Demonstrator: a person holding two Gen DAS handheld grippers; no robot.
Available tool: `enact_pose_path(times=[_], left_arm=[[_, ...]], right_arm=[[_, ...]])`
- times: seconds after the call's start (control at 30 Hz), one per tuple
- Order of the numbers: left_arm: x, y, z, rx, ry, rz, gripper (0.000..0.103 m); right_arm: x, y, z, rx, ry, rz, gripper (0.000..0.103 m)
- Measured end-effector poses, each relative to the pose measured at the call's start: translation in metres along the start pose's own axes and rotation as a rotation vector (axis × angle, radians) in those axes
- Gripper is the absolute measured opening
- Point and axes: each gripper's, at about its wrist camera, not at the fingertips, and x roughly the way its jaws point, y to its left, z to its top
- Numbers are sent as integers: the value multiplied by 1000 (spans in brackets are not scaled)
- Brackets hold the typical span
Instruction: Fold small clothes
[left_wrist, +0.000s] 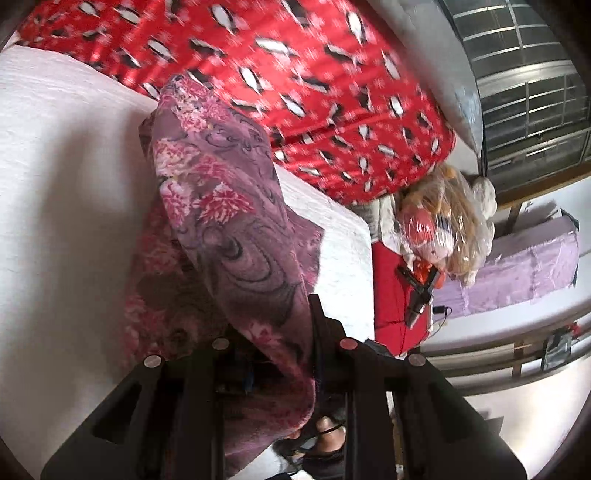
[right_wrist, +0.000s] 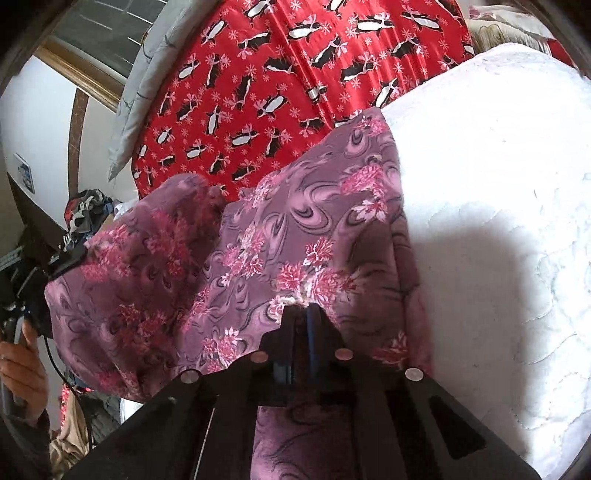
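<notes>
Purple floral cloth (right_wrist: 295, 236) drapes right over my right claw (right_wrist: 301, 308), whose jaws are clenched on a pinch of it near the bed's edge. My left claw (left_wrist: 314, 306) grips the opposite hem, lifting that side off the white mattress (right_wrist: 498, 221) while the far end lies by the red penguin blanket (right_wrist: 258, 74). I judge the risk is slippage: this thin fabric could slide from either pinch, or sag off the mattress edge, spoiling the fold.

Left tool (left_wrist: 314, 306) pinching purple floral garment (left_wrist: 221, 206) above white mattress (left_wrist: 55, 166).
</notes>
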Motion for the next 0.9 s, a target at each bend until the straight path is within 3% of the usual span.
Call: enact_pose_path(times=[0.33,0.5,0.6,0.73,0.83,0.9], left_arm=[[99,-20,-17,8,168,84,24],[109,-29,-26,38,231,93,27],[90,-35,-24,77,203,88,27],[45,-17,-12,67,104,79,30],[10,22,-3,19,5,137,30],[2,45,-3,0,-34,202,30]], right_arm=[[-5,-5,-4,0,-25,22,2],[-7,-7,-4,11,-32,41,1],[-7,-8,-3,14,-33,44,1],[-8,-9,-1,28,-20,42,1],[-18,-9,4,46,17,13,1],[-34,-11,8,73,-10,-21,7]])
